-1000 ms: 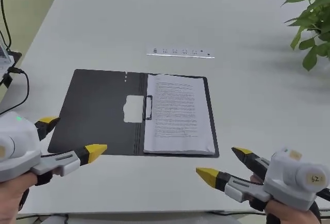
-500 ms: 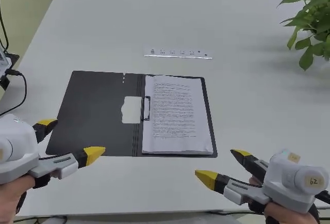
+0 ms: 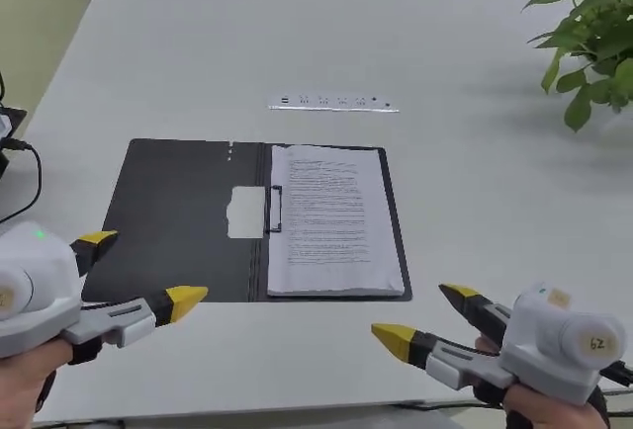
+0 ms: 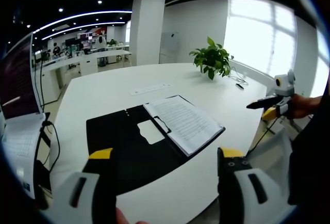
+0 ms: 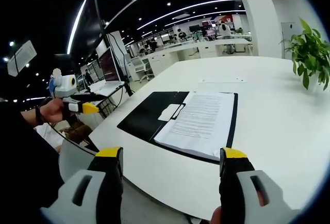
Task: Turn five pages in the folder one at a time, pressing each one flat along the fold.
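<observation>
- The table (image 3: 495, 202) is a broad white slab with a smooth matte top and a rounded near edge.
- The folder (image 3: 178, 221) lies open and flat on the table, in the middle ahead of both grippers. It is a black rectangle with a dull, slightly grained surface and a ribbed spine down its centre.
- A stack of white printed pages (image 3: 331, 216) covers the folder's right half, squared up, with dense lines of small text on the top sheet.
- A leafy green plant (image 3: 588, 24) stands at the table's far right.
- The left gripper (image 3: 143, 269), a grey plastic body with black jaws tipped in yellow, hangs over the table's near left edge, its 2 jaws wide apart and holding nothing.
- The right gripper (image 3: 425, 313), of the same build, hangs at the near right edge with its 2 jaws apart, also holding nothing.
- A long, narrow socket strip (image 3: 331, 103) sits flush in the table beyond the folder.
- A small white rectangular patch (image 3: 245, 212) lies on the left cover beside a thin black clip (image 3: 275, 209) at the spine.
</observation>
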